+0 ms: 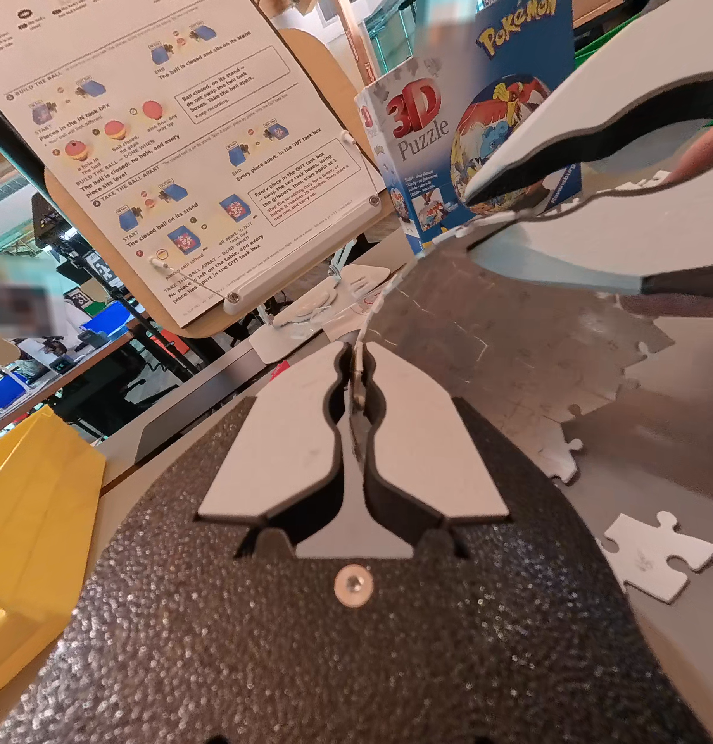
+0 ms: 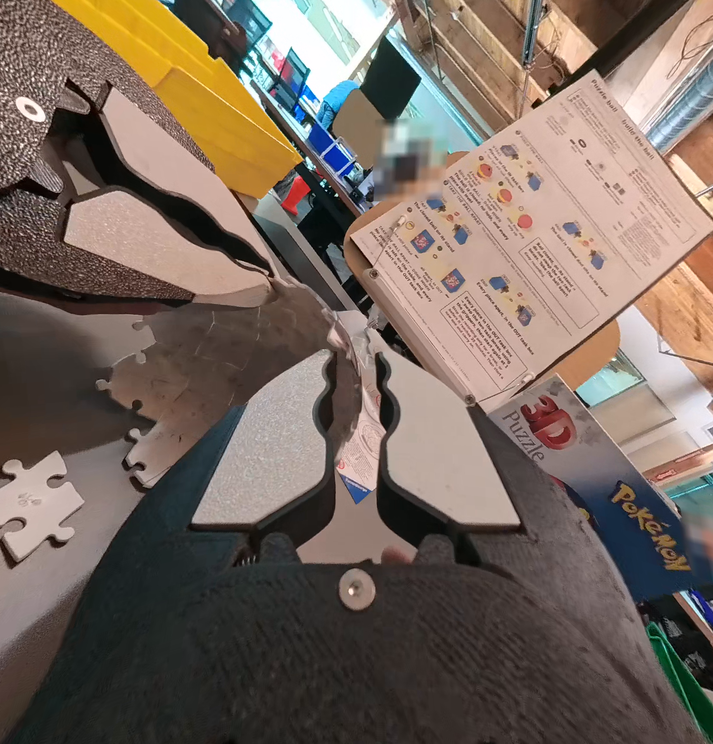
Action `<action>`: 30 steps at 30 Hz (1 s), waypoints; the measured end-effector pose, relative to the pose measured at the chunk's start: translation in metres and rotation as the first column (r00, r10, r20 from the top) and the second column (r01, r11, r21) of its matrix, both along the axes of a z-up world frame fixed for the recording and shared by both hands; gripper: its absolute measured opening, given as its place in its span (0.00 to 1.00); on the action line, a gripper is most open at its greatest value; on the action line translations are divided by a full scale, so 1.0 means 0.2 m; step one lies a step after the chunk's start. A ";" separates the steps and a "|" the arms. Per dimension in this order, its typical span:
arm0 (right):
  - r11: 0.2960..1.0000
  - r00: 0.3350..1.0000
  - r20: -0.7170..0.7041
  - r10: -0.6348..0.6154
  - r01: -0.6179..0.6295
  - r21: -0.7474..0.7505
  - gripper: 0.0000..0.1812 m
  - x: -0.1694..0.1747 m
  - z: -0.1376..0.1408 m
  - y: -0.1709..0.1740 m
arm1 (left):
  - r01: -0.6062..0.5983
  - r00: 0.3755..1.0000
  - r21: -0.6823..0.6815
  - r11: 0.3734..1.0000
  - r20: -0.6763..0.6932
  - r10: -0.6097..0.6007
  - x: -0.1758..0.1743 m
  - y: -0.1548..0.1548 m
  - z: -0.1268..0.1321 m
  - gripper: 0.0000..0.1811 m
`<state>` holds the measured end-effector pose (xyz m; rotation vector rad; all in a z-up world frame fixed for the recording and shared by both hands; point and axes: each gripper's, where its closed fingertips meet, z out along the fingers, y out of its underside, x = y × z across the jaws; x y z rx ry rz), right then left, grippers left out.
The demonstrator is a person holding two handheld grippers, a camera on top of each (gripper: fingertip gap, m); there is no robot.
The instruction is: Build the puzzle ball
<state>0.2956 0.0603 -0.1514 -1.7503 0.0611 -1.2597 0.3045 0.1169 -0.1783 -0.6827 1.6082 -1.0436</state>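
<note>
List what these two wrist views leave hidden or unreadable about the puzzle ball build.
- Printed face of the joined puzzle shell: both views show only its grey inner side.
- The shell's full extent: left wrist view, covered by the right gripper; right wrist view, by the left gripper.
- Loose piece: back up, picture unseen.
- Yellow bin: contents hidden by its wall and the frame edge.
- Ball stand: not identifiable in either view.

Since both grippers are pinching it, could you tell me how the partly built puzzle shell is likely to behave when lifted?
The partly built shell looks thin, so probably light. It is made of many interlocked pieces with a jagged open edge, so it may flex or shed pieces if squeezed. The left hand-held gripper and right hand-held gripper grip only its rim, so it could pivot.
</note>
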 end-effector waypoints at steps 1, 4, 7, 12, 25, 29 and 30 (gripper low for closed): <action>1.000 1.000 -0.005 -0.004 0.004 0.002 0.08 0.00 0.00 0.00 | 0.000 1.000 -0.001 1.000 0.001 0.000 0.00 0.00 0.00 0.02; 1.000 1.000 -0.012 -0.010 0.010 -0.007 0.07 0.01 0.00 -0.01 | 0.000 1.000 -0.005 1.000 0.000 0.000 0.00 0.00 0.00 0.02; 1.000 1.000 0.010 -0.019 0.020 -0.017 0.03 0.01 0.00 -0.01 | 0.010 1.000 0.004 1.000 0.000 -0.010 0.00 -0.01 0.00 0.02; 0.998 0.999 0.001 -0.041 0.041 0.054 0.08 0.00 0.02 -0.03 | 0.020 1.000 0.001 1.000 0.003 -0.020 0.00 -0.03 -0.01 0.02; 0.994 0.999 -0.044 -0.033 0.037 0.103 0.09 -0.01 0.01 -0.08 | 0.029 1.000 0.005 1.000 0.009 -0.029 0.00 -0.05 0.00 0.02; 0.994 0.998 -0.055 -0.043 0.048 0.098 0.07 0.01 -0.01 -0.09 | 0.030 1.000 0.000 1.000 0.008 -0.030 0.00 -0.05 0.00 0.02; 0.995 0.998 -0.054 -0.040 0.045 0.090 0.05 0.01 -0.01 -0.09 | 0.031 0.999 0.000 1.000 0.008 -0.031 0.00 -0.05 0.00 0.02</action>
